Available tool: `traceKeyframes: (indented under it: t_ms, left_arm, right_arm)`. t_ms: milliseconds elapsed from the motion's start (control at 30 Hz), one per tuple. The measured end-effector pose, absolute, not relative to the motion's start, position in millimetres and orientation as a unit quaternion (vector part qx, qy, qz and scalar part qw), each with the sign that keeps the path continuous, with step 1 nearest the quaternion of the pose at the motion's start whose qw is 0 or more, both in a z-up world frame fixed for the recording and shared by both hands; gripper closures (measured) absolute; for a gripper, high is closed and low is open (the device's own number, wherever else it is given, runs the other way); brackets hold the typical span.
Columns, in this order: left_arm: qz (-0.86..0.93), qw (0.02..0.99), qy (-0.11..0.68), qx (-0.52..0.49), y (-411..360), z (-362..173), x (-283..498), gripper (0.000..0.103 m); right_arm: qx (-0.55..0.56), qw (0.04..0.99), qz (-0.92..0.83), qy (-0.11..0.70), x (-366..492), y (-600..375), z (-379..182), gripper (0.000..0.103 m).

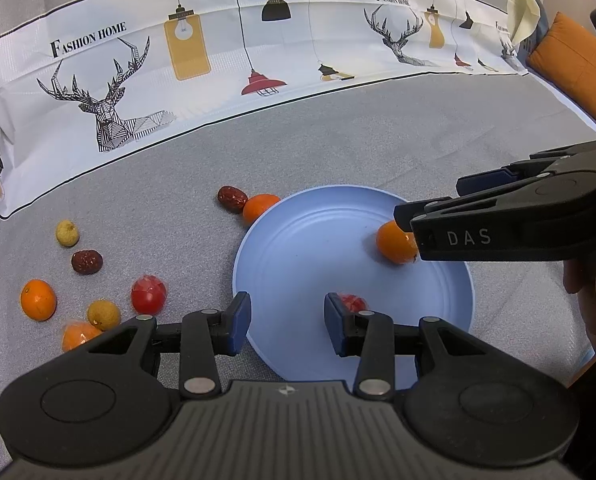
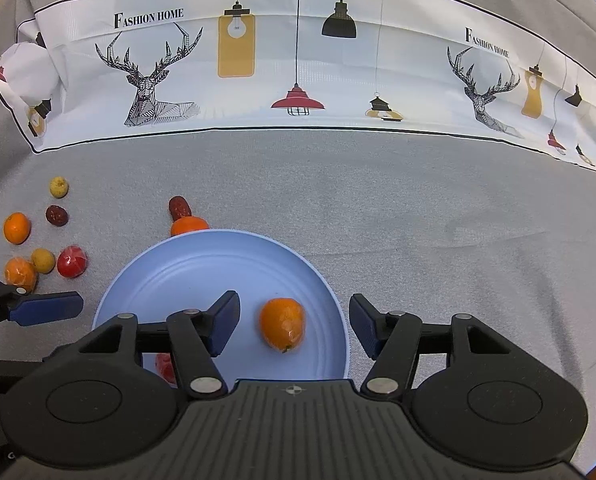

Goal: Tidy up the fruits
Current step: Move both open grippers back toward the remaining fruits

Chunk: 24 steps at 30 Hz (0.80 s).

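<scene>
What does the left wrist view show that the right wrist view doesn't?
Only the left wrist view shows the orange cushion at far right and the right gripper from the side, over the plate. Only the right wrist view shows the whole orange fruit lying between the right gripper's open jaws, untouched. Both share the blue plate, a red wrapped fruit on it, the open left gripper, and loose fruit on the cloth.
</scene>
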<state>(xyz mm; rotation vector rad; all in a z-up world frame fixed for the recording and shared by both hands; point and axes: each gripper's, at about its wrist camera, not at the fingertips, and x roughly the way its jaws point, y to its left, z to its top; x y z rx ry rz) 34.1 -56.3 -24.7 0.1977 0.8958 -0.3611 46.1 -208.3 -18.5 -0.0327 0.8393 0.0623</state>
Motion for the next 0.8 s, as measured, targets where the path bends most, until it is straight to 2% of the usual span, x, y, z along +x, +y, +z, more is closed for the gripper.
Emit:
traceKeyframes:
  t_ms: [600, 767, 800]
  left_arm:
    - [-0.173, 0.886, 0.421, 0.088, -58.6, -17.0, 33.8, 0.058]
    - [-0.168, 0.893, 0.412, 0.065, -49.7, -9.8, 37.9, 0.062]
    - [-0.165, 0.895, 0.411, 0.06, -47.7, -8.3, 39.1, 0.067]
  right_arm:
    - [-0.017, 0.92, 0.032, 0.391, 43.7, -206.1, -12.4, 0.042]
    - [-0.005, 0.923, 0.032, 0.383, 44.1, -207.6, -9.1, 0.051]
    - [-0.003, 0.924, 0.033, 0.382, 44.2, -207.9, -8.8, 0.054]
